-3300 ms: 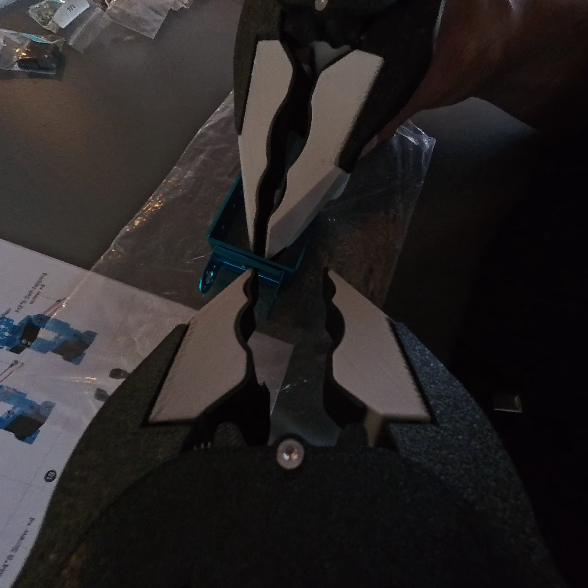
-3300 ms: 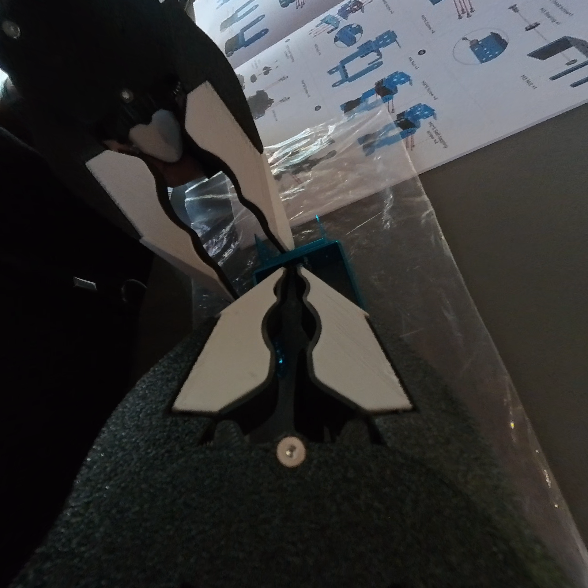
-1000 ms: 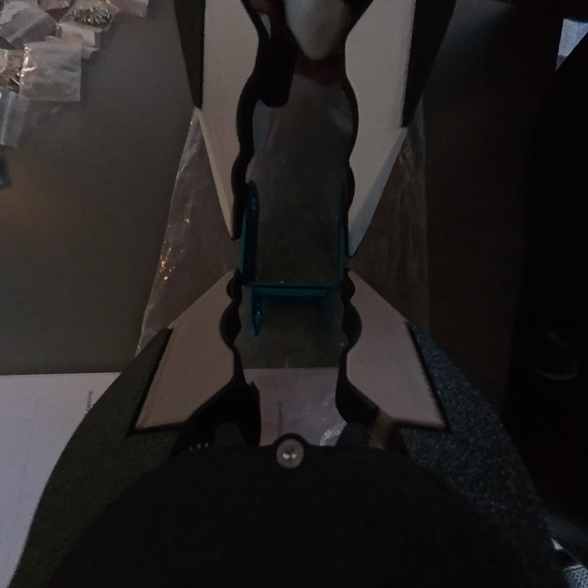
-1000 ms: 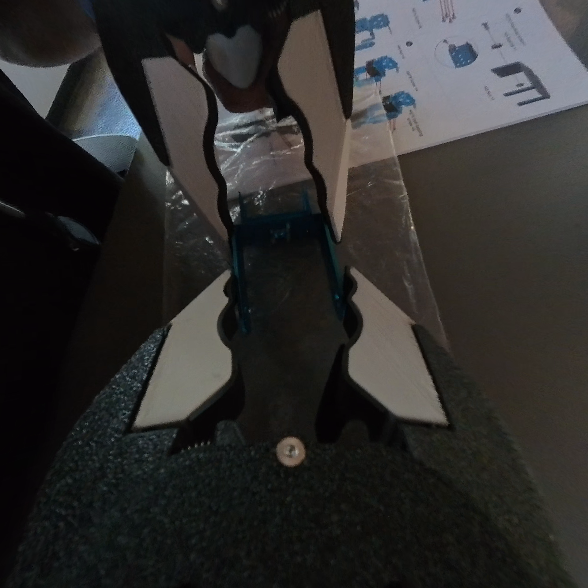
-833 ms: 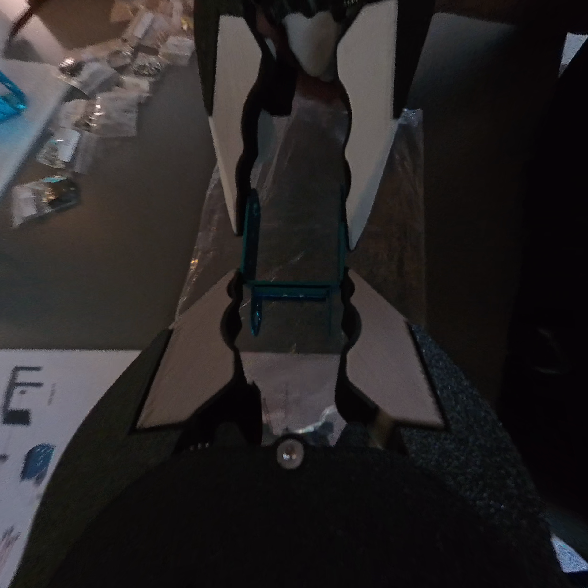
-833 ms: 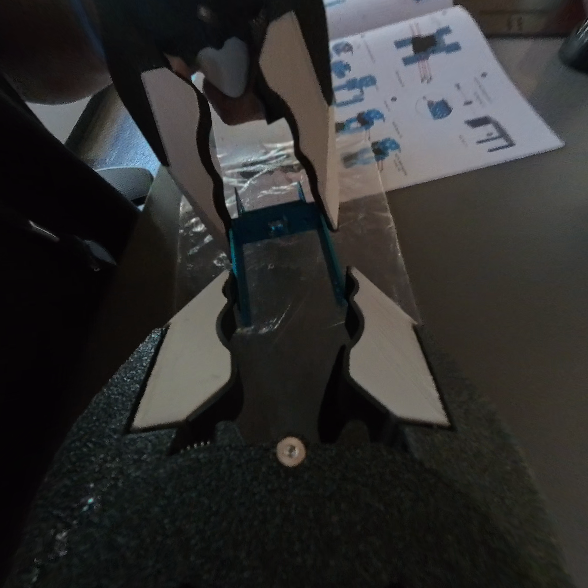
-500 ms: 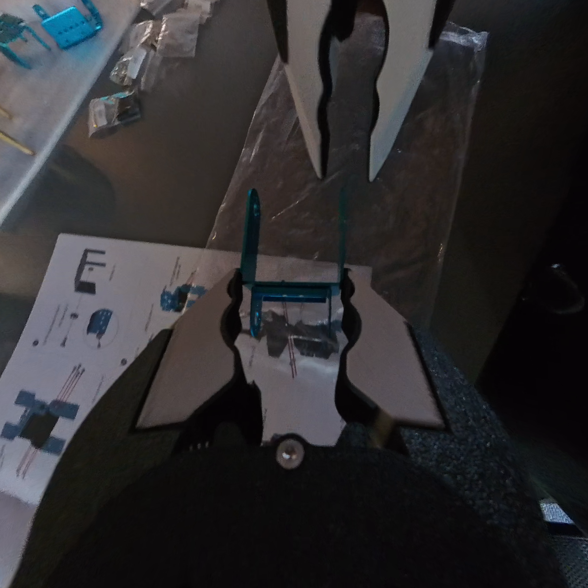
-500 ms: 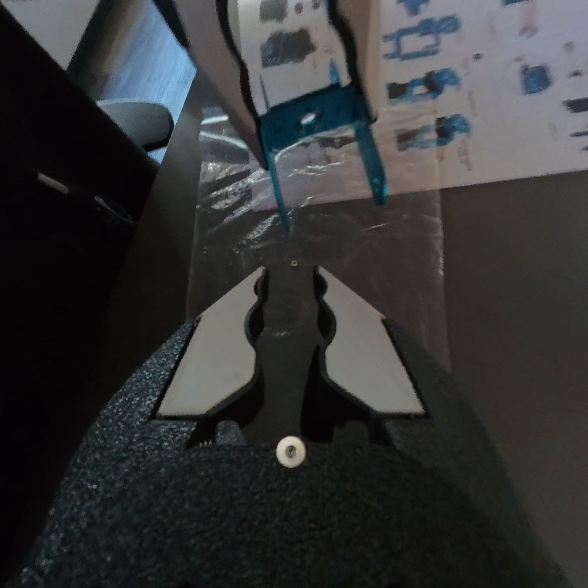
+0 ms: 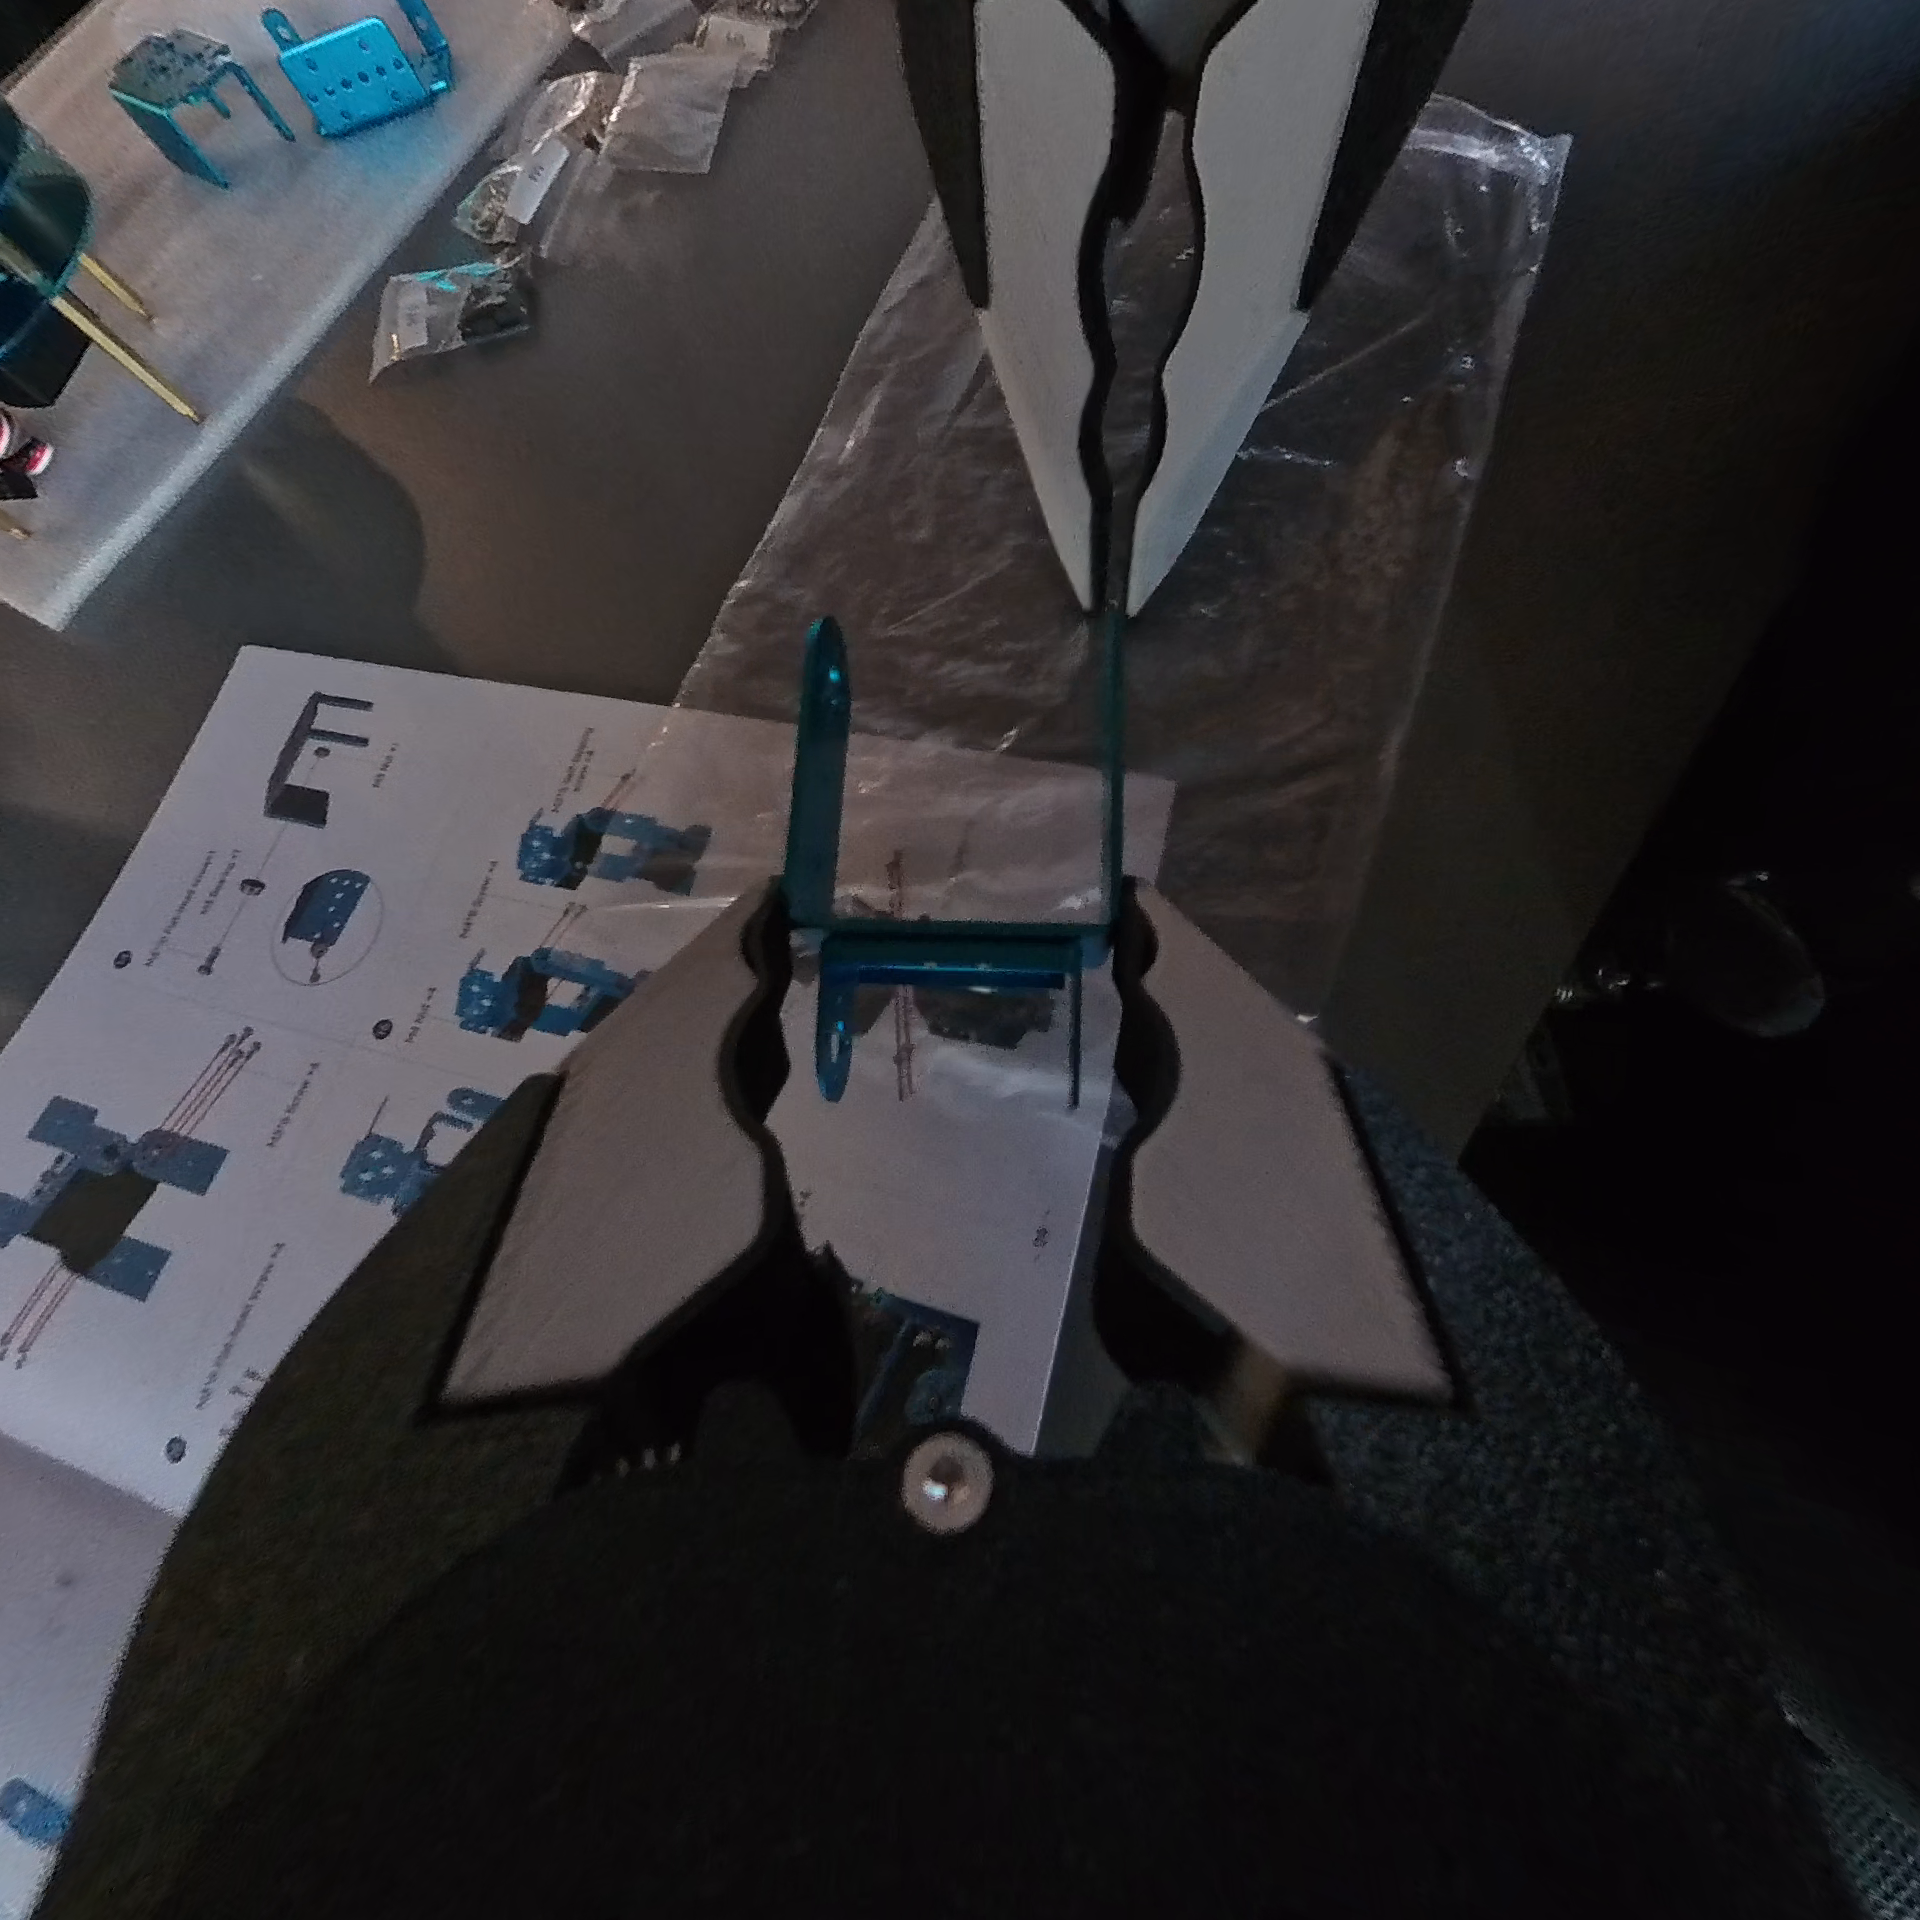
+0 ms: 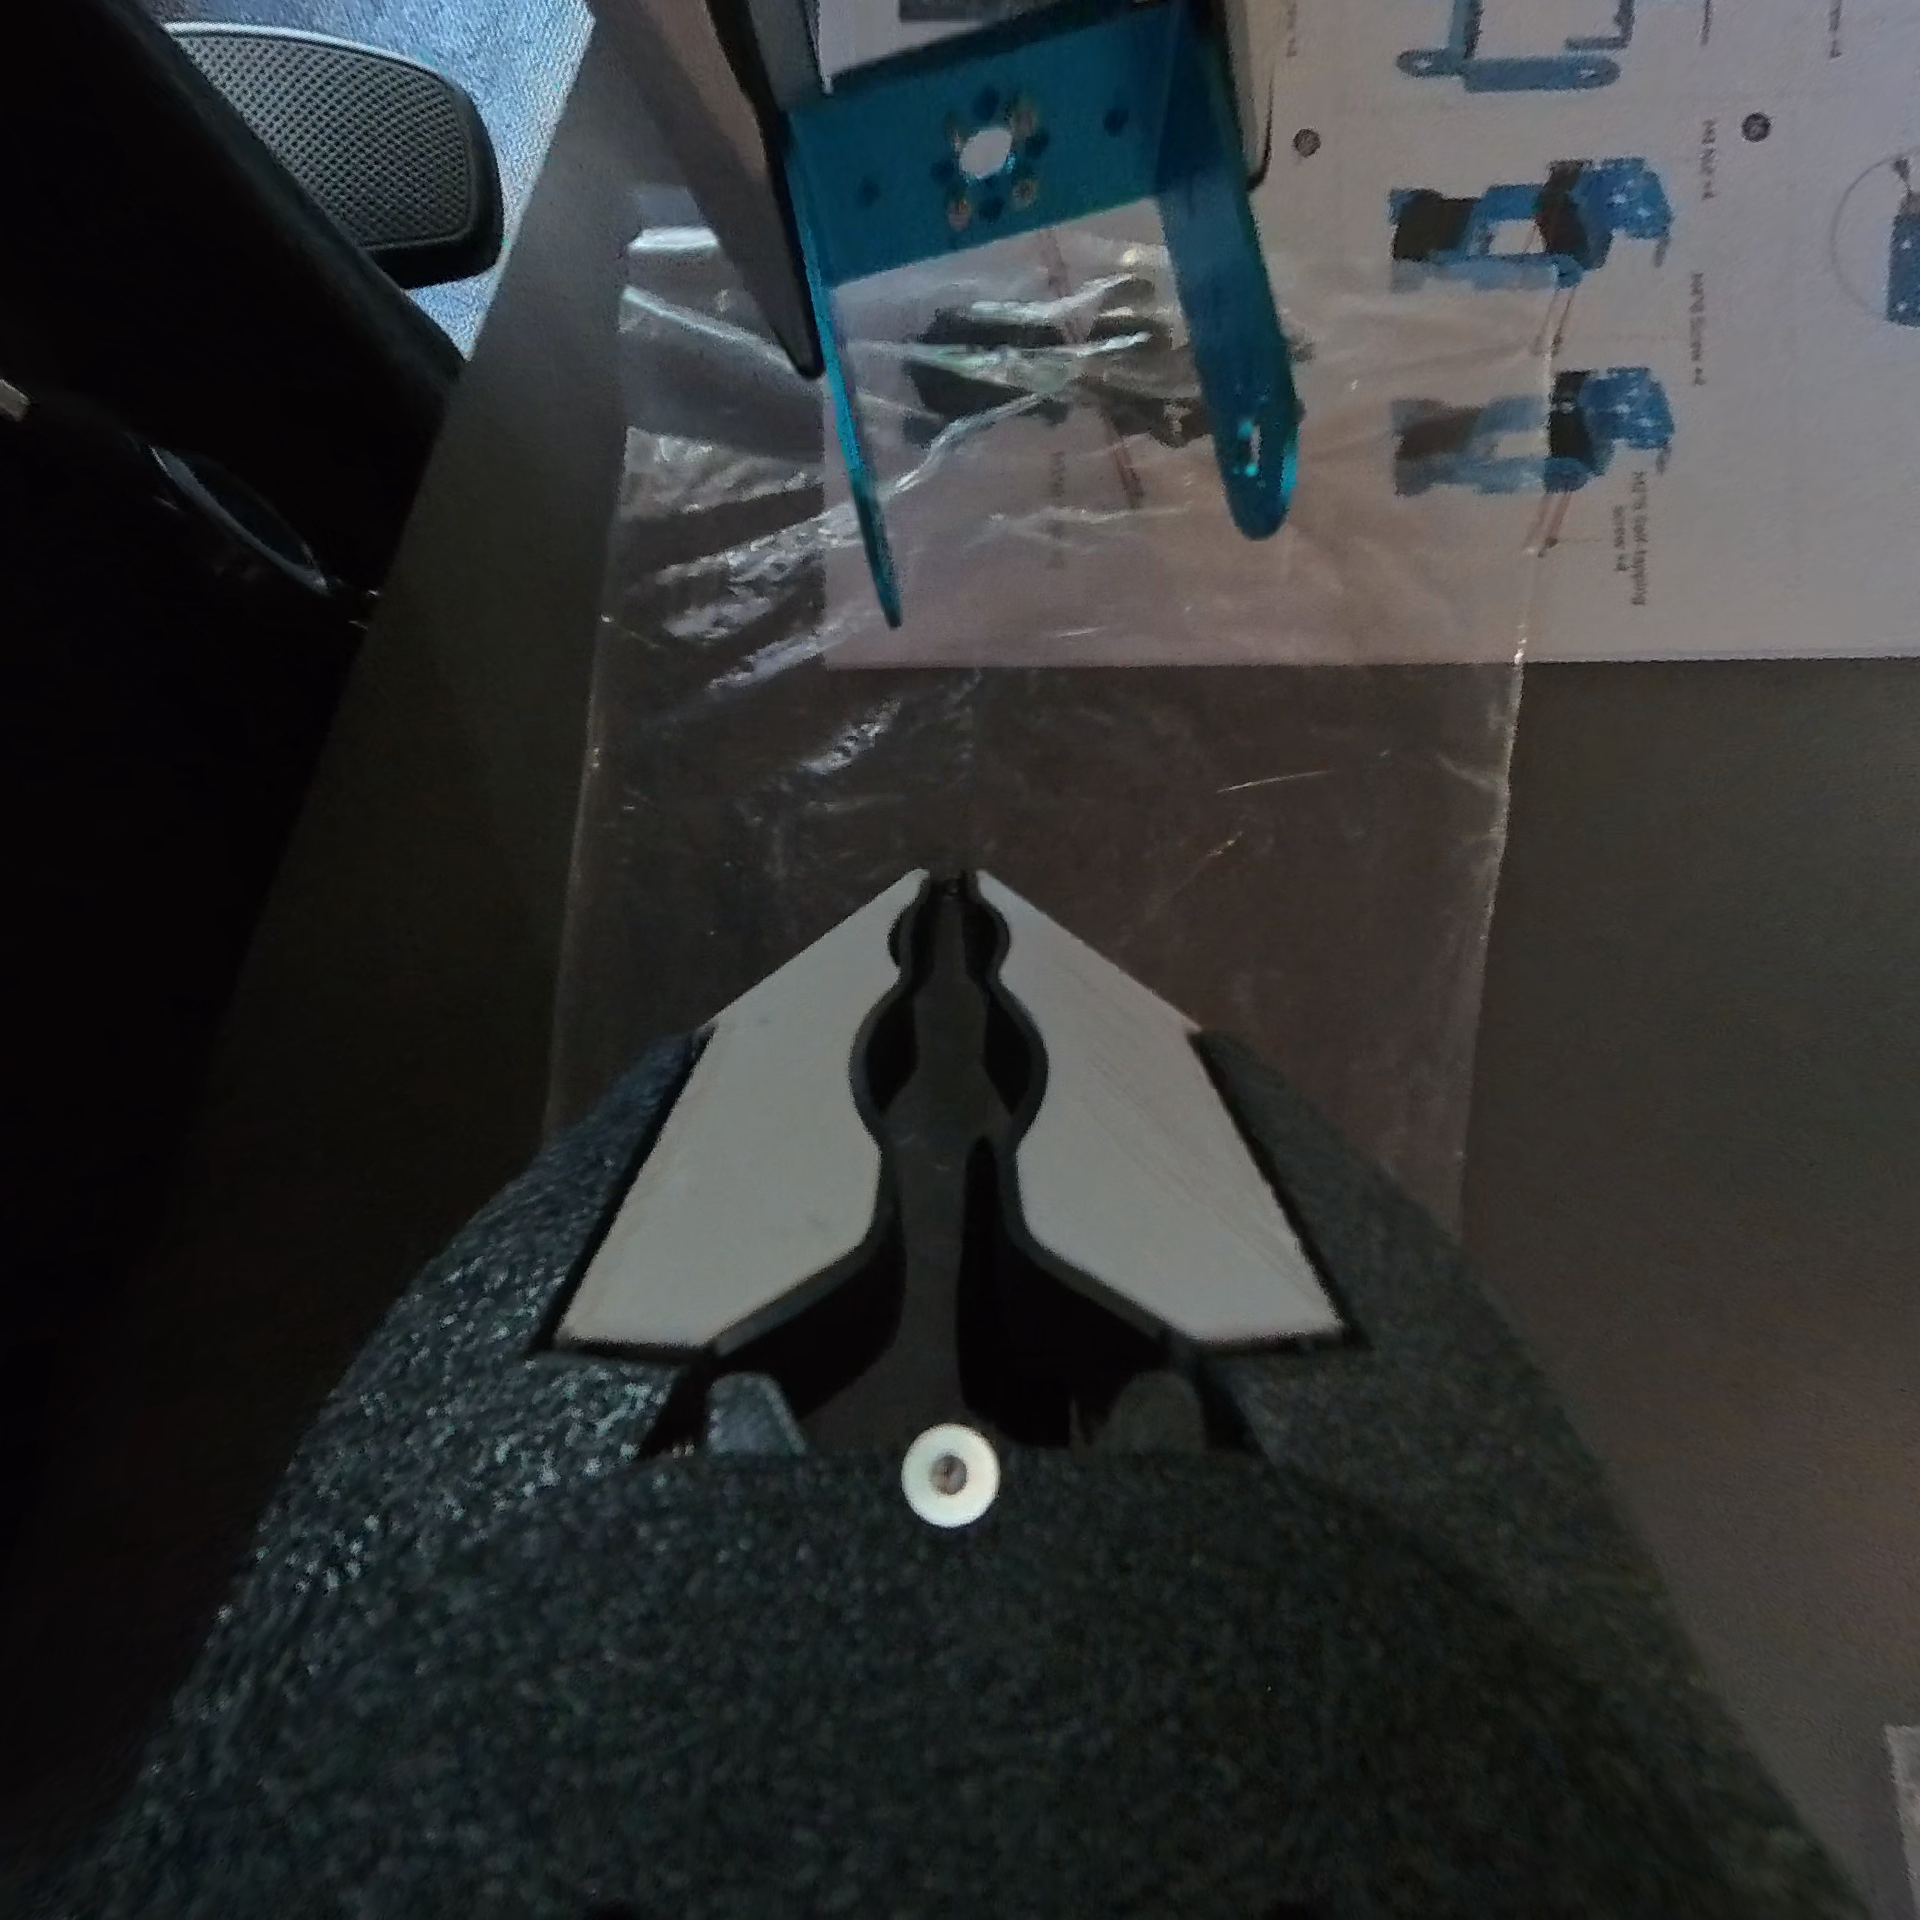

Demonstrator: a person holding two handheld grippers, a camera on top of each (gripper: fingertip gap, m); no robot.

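My left gripper (image 9: 951, 935) is shut on a blue U-shaped metal bracket (image 9: 821, 790), pinching its cross plate from both sides, and holds it in the air above the paper sheet. The bracket's two arms point forward. My right gripper (image 10: 951, 883) is shut with nothing seen between its tips, and it hovers over a clear plastic bag (image 10: 1143, 779). In the right wrist view the bracket (image 10: 914, 177) hangs ahead between the left gripper's fingers (image 10: 764, 156), a short way from my right tips. In the left wrist view the right gripper (image 9: 1112, 603) sits just beyond the bracket's right arm.
A printed instruction sheet (image 9: 312, 935) lies on the dark table, partly under the plastic bag (image 9: 1299, 520). Small bags of hardware (image 9: 457, 312) and more blue brackets (image 9: 364, 83) on a grey board lie at the far left. An office chair (image 10: 343, 156) stands past the table edge.
Both grippers held the bracket low over the plastic bag. The right gripper let go and shut. The left gripper lifted the bracket up over the instruction sheet.
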